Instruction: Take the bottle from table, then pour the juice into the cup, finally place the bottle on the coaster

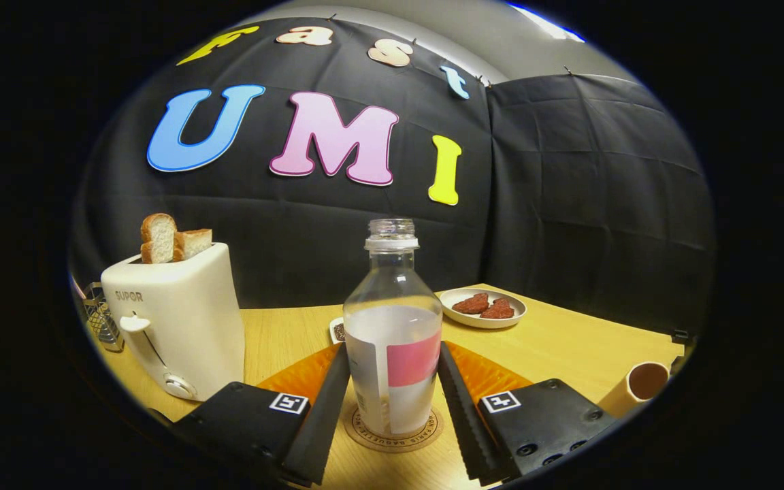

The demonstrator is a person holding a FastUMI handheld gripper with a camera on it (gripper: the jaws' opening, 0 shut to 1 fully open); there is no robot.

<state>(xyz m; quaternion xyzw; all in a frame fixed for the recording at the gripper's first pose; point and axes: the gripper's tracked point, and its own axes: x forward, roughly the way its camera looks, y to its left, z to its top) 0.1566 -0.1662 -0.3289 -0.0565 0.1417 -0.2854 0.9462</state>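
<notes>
Straddling clear plastic bottle (393, 333), pink-labelled: your tongs (392, 395) stood apart, gaps showing each side. Bottle stood upright between fingers, on round cork coaster (363, 430). Tan cup (639, 385) lay off right.

Wooden table (555, 347) bearing toaster (177, 320), plate (482, 314), cup (640, 384), orange mat (303, 374), coaster (365, 430) under bottle (393, 340); fingers (456, 401) flank bottle, slightly apart

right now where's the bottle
In the gripper view the bottle stands upright on the round coaster, between the gripper fingers, which flank it closely. The toaster is to its left, the cup to its right.
</notes>
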